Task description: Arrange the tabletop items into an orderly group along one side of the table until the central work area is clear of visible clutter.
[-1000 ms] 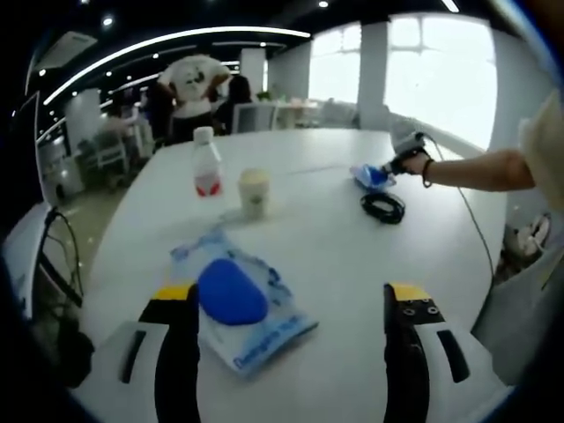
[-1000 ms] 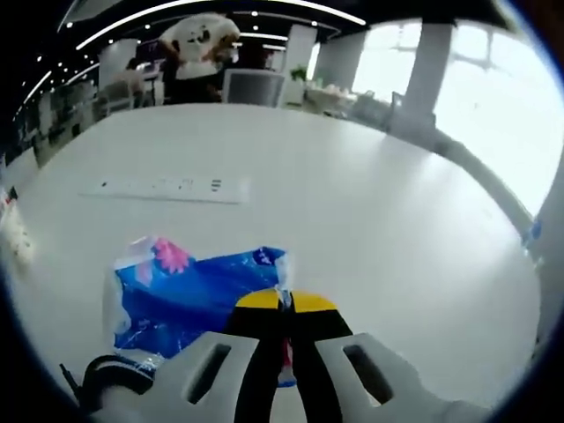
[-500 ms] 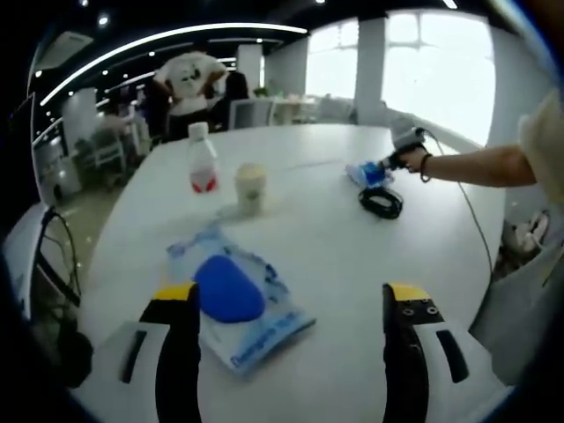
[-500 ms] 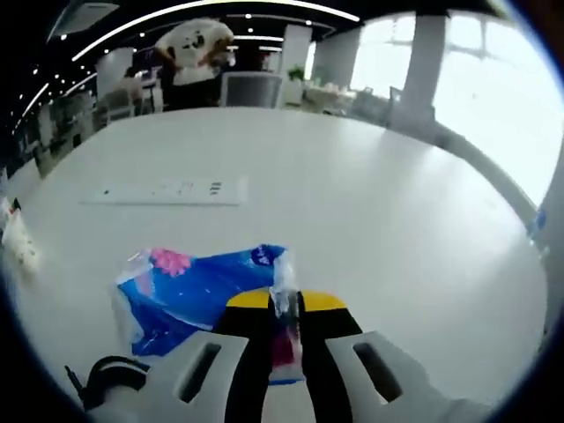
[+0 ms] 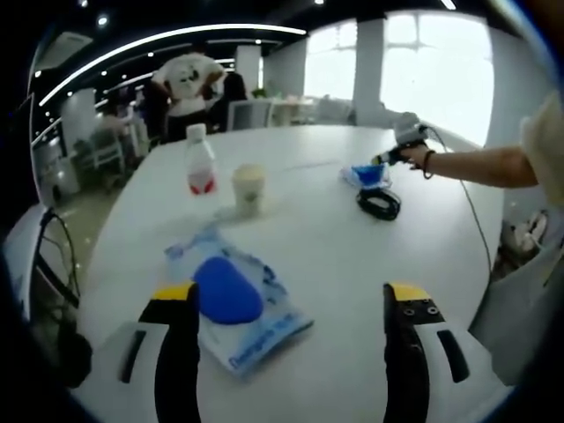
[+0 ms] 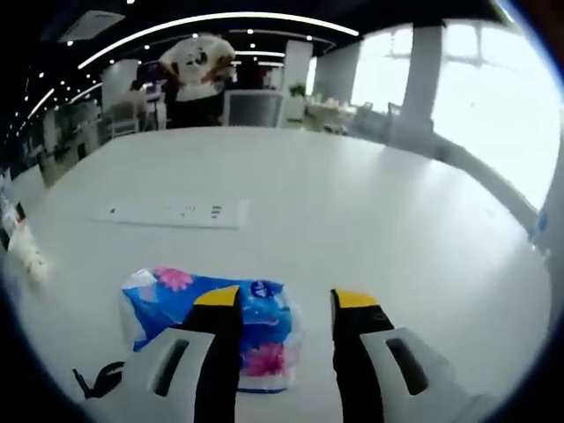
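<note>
Right hand-held gripper (image 6: 282, 304): jaws apart, straddling the blue tissue pack (image 6: 220, 322) lying on the white counter (image 6: 370, 211). Left hand-held gripper (image 5: 286, 295): jaws spread wide, holding nothing; blue pouch (image 5: 233, 295) just beside its left jaw. Bottle (image 5: 202, 161) and cup (image 5: 249, 188) stand near each other farther back.

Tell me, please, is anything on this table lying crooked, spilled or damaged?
Nothing is spilled or visibly damaged. The bottle and the cup stand upright. The flat packet with a blue pad lies at an angle, and the blue tissue pack looks crumpled beside the black cable.
</note>
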### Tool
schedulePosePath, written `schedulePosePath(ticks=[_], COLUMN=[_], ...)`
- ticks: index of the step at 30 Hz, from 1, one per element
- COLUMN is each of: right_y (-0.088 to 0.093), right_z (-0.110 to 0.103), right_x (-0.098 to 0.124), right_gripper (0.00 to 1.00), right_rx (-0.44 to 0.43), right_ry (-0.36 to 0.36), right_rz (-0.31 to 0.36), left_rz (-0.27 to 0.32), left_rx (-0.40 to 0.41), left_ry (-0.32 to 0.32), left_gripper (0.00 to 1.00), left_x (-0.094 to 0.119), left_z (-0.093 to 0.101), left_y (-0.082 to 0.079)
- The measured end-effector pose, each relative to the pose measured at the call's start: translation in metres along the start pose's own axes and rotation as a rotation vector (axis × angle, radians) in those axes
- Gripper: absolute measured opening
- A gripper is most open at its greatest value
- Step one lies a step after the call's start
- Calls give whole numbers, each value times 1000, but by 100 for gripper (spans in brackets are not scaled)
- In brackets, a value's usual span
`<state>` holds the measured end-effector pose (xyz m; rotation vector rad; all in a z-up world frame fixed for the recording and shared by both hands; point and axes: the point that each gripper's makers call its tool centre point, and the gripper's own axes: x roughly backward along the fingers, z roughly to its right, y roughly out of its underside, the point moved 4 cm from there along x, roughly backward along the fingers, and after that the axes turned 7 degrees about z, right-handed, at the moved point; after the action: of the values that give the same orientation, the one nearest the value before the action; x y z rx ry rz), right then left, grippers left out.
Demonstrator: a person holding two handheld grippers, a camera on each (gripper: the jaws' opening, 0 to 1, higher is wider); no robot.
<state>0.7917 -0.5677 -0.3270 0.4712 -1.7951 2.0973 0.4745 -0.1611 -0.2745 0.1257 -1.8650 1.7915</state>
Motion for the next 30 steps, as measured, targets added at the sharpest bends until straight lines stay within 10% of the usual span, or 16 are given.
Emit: schedulePosePath(ticks=[30], right_y=[-15], right_z=[-22], right_x=[80], right_gripper=[99], right_rx=[-29], right_ry=[-240], right_rz=[37], left_rz=[28], left_rx=[0], left_ry=[-19], left_gripper=[96], left_x=[2], left_z=[-4], left_y=[-7])
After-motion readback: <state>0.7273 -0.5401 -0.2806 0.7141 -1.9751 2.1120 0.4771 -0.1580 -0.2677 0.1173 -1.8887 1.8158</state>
